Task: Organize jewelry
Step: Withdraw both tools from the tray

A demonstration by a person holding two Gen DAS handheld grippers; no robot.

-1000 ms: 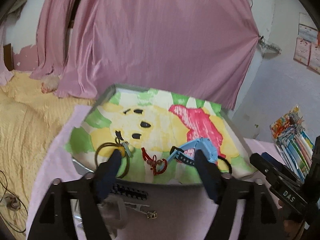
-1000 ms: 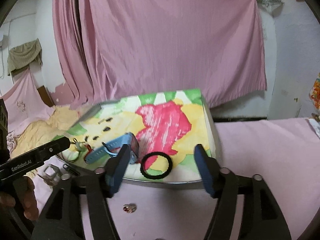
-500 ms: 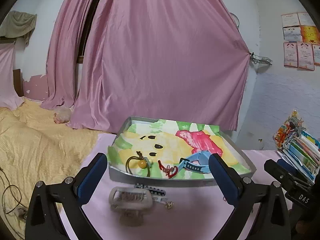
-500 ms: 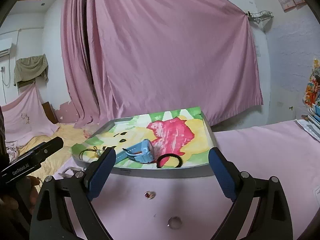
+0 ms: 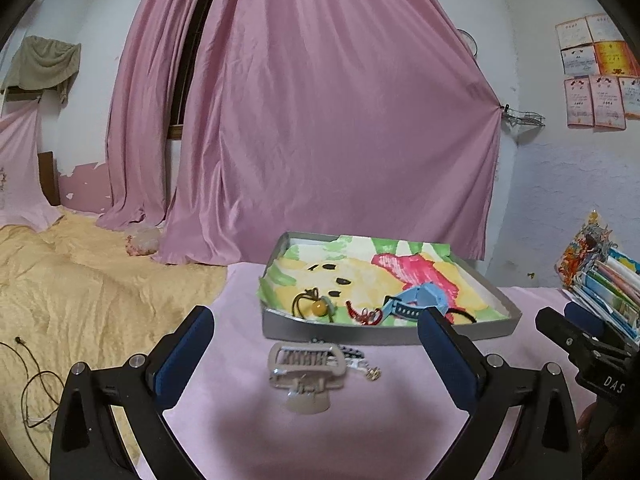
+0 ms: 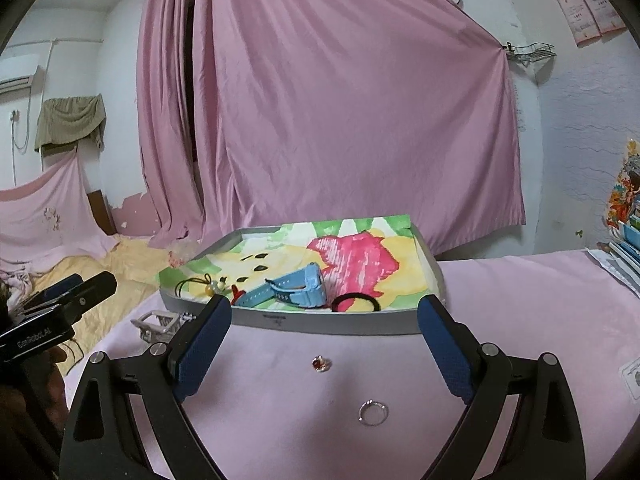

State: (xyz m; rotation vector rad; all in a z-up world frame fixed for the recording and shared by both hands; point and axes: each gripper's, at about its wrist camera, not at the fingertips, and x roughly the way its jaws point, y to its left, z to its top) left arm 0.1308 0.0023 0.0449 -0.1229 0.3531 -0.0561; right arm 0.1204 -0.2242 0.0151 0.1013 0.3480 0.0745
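Nearest the viewer, the left gripper (image 5: 316, 330) and the right gripper (image 6: 324, 320) each hang just above a pink cloth-covered surface (image 6: 520, 320), blue-padded fingers spread wide and holding nothing. From the left wrist view, a clear plastic hair claw clip (image 5: 306, 366) lies on the cloth between the left gripper's fingers, with a dark beaded strip (image 5: 352, 354) and a small gold charm (image 5: 374, 375) just beside it. From the right wrist view, a plain silver ring (image 6: 373, 413) lies closest on the cloth, and a small ring with a red stone (image 6: 321, 363) sits a little farther on.

Beyond these loose pieces stands a shallow grey tray (image 6: 340, 324) lined with a colourful cartoon drawing. Inside, along its near edge, lie a dark cord necklace with an amber bead (image 5: 316, 306), a red string bracelet (image 5: 366, 315), a light blue wristwatch (image 6: 296, 290) and a black elastic hair band (image 6: 356, 303).

Farther back, a yellow blanket (image 5: 80, 288) spreads to the left, a stack of bright books (image 5: 604, 276) stands to the right, and a large pink curtain (image 5: 320, 120) covers the wall.
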